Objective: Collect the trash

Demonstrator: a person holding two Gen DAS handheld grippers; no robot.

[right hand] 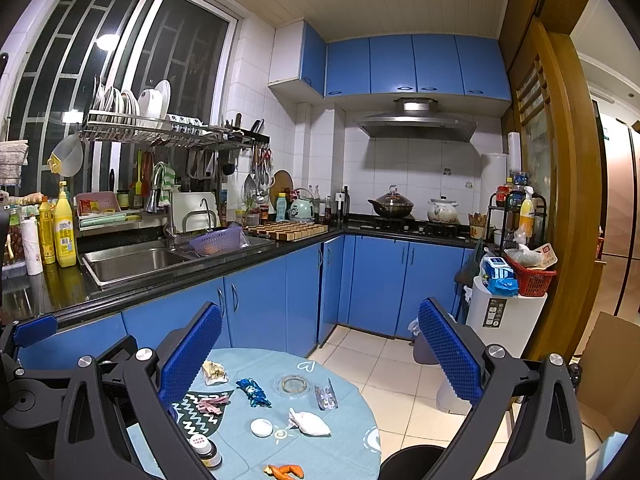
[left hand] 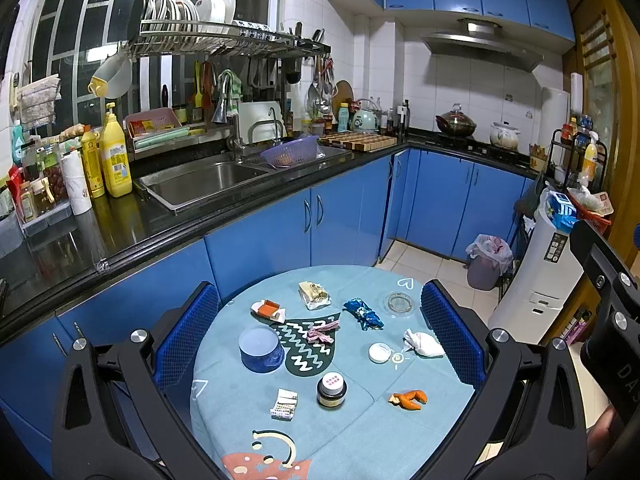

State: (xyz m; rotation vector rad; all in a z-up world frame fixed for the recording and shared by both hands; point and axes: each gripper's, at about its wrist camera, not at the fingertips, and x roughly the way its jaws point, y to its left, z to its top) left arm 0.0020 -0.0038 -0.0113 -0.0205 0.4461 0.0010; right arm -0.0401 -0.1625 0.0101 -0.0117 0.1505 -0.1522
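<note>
Both claws hang wide and empty over the round table (left hand: 420,432). Scraps lie scattered there: blue wrapper (left hand: 363,313), tissue (left hand: 424,344), orange peel (left hand: 409,399). Best drop straight down, pinching one piece squarely.

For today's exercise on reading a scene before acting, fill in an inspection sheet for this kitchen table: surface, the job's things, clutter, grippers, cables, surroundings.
Surface: round table under a light blue patterned cloth.
Job's things: crumpled blue foil wrapper, white crumpled tissue, orange peel, pink paper scraps, crumpled beige wrapper, empty silver blister pack, small printed carton.
Clutter: blue round tin, dark glass jar, clear glass ashtray, white round lid.
Grippers: left gripper open, empty; right gripper open, empty; both above the table.
Cables: nothing seen.
Surroundings: lined grey waste bin on the floor past the table; blue cabinets, steel sink.
</note>
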